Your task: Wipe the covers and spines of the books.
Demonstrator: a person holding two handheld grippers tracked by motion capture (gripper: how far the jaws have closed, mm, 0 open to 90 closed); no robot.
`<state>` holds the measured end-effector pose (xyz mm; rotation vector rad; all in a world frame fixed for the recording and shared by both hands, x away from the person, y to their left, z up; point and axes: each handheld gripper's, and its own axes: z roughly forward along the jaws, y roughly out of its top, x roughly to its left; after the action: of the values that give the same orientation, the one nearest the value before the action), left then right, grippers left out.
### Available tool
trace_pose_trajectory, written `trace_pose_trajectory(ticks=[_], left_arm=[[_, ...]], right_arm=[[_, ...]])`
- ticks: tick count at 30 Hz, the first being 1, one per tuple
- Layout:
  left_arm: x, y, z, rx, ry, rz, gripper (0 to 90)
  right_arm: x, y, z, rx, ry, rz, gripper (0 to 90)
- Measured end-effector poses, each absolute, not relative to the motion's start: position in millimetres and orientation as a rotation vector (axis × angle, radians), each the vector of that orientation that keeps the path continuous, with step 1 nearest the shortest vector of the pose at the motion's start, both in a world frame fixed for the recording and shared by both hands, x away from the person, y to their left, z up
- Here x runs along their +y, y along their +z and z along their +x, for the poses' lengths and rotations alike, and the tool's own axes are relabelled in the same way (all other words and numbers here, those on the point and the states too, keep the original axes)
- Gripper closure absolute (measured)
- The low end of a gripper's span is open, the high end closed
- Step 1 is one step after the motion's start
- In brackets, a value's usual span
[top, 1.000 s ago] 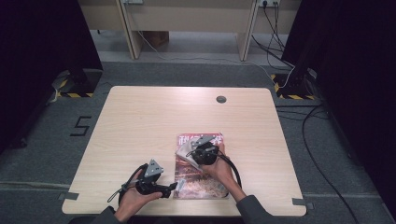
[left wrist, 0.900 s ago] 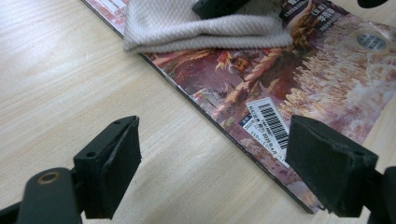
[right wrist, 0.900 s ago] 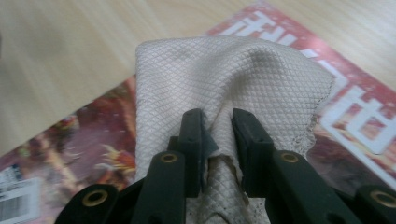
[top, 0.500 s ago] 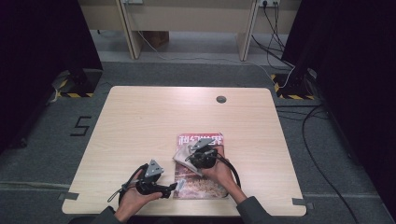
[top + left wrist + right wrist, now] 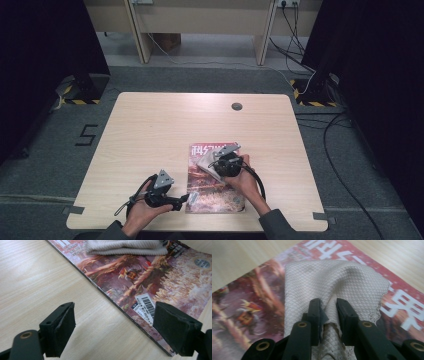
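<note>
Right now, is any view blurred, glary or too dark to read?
High view: table evenly lit, surroundings dark. Left gripper view: magazine sharp near the barcode, soft farther off. Right gripper view: cloth weave crisp, magazine cover blurred at left; no glare.

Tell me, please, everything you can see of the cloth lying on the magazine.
The cloth is a pale beige, soft woven piece with a fine diamond-pattern weave and a thin stitched edge. It lies bunched and folded rather than flat, on the upper part of the magazine, over its red-and-white title. The right gripper is shut on it: the two black jaws pinch a gathered fold between them, and the fabric fans out beyond the tips. In the left gripper view it looks like a low folded stack resting on the cover.
</note>
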<state>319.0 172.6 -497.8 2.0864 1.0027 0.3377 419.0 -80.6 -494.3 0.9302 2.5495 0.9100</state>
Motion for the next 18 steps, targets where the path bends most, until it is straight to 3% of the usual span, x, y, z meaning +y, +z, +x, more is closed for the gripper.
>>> trace_pose_trajectory(ticks=[10, 18], left_arm=[[176, -497, 322, 1.013, 0.348, 2.075, 17.2], [174, -497, 320, 1.006, 0.348, 2.08, 17.3]], right_arm=[[-61, -494, 404, 2.619, 0.933, 0.839, 74.1], [-88, -494, 419, 2.554, 0.918, 0.949, 74.1]])
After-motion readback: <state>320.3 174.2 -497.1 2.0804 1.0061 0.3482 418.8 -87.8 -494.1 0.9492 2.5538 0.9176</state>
